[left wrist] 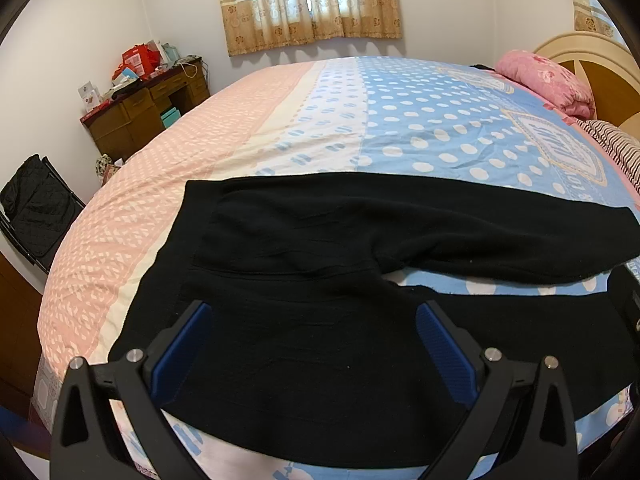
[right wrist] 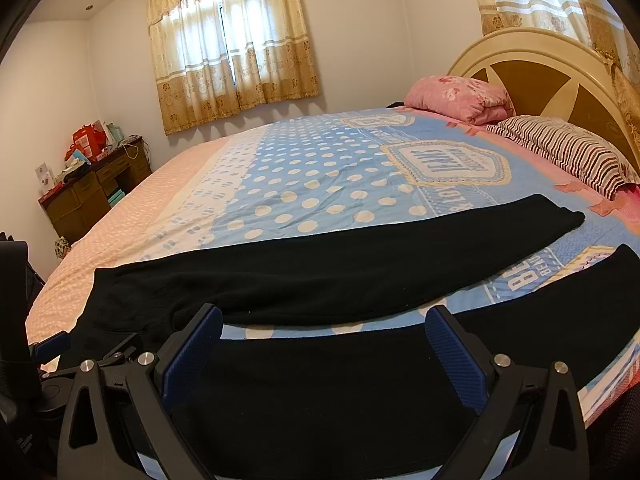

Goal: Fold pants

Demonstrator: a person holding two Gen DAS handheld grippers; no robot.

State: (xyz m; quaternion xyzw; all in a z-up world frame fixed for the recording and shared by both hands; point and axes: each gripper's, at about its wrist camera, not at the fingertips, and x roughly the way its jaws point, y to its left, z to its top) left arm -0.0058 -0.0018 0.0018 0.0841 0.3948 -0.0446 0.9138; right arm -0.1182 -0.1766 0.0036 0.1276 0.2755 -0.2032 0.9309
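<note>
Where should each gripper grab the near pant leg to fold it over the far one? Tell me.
Judging by the layout: left gripper pinches the black pants at the near waist edge, right gripper the near leg's near edge, both coming from the bedside, since the legs lie flat, splayed apart.

Low wrist views across shared bed (left wrist: 256, 128)

The pants (left wrist: 320, 280) are a matt black cloth with a soft, slightly fuzzy nap that catches pale lint specks. They lie on a thin, smooth printed cotton-like sheet (left wrist: 400, 120), lightly creased, covering the bed (right wrist: 280, 184). The left gripper (left wrist: 314, 316) and right gripper (right wrist: 324, 320) look like matt black plastic with small shiny metal bolt heads, and their fingers (left wrist: 444, 344) carry blue ribbed rubbery pads. At the far right, the headboard (right wrist: 532, 60) is glossy cream with brown wood panels; the curtains (right wrist: 228, 48) are thin, semi-sheer patterned cloth. The far left counter (left wrist: 140, 116) is dark, dull wood.
</note>
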